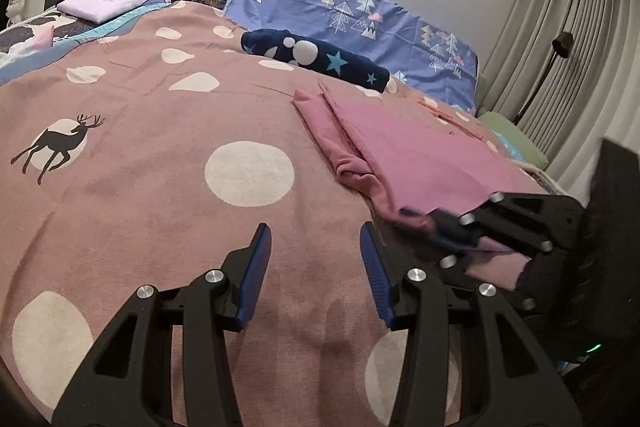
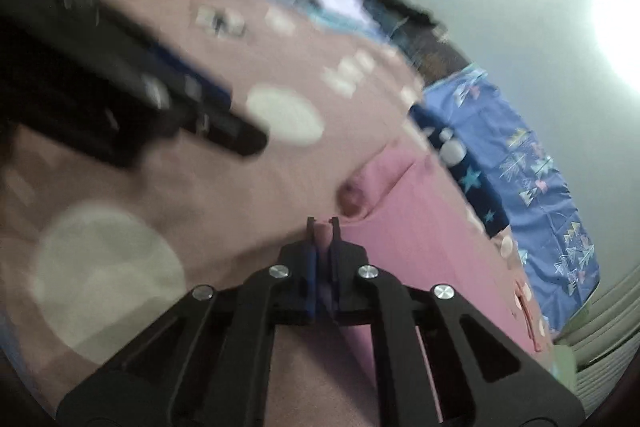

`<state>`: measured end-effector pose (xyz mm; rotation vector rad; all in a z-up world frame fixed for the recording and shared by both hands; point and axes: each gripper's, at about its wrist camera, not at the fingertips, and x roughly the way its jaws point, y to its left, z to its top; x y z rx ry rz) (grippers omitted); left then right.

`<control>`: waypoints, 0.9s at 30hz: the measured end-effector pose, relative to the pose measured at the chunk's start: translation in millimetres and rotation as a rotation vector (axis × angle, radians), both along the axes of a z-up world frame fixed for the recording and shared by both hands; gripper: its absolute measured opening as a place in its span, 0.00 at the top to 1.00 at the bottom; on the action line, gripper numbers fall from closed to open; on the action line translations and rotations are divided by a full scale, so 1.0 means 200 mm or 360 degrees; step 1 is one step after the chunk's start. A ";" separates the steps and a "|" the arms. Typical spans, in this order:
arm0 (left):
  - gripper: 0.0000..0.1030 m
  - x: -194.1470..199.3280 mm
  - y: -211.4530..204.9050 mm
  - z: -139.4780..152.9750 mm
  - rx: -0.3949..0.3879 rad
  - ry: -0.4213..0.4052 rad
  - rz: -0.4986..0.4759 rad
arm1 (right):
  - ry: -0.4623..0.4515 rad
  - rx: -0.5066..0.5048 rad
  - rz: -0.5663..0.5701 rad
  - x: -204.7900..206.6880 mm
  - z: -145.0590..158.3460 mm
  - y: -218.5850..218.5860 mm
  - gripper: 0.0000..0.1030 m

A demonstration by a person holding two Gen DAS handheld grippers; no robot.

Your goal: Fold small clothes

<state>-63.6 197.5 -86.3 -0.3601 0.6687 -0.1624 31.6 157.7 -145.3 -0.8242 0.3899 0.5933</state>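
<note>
Right hand-held gripper [image 2: 323,227] tilted, clamped on pink garment [image 1: 404,155]; left hand-held gripper [image 1: 316,267] agape.

No words, numbers, labels or brand marks can be read in either view; the bedding carries only printed pictures and shapes, and the right wrist view is blurred.

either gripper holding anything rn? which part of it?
The right gripper is shut on the pink garment, pinching its near edge. The left gripper is open over the bedspread, holding nothing.
</note>
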 end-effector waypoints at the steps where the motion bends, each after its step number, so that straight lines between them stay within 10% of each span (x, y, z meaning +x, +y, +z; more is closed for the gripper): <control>1: 0.55 0.00 0.02 0.01 -0.0034 -0.0007 -0.0005 | 0.0028 0.0058 -0.0014 0.02 0.03 -0.03 0.95; 18: 0.42 1.14 0.05 -0.16 -0.0481 0.0340 -0.0273 | 0.0220 0.0244 -0.0107 0.05 0.08 -0.07 0.95; 21: 0.94 1.27 0.02 -0.18 -0.0477 0.0333 -0.0314 | 0.0242 0.0254 -0.0110 0.05 0.08 -0.06 0.95; 27: 0.95 1.24 0.04 -0.03 -0.0441 0.0110 -0.0316 | 0.0394 0.0494 -0.0162 0.11 0.19 -0.08 0.95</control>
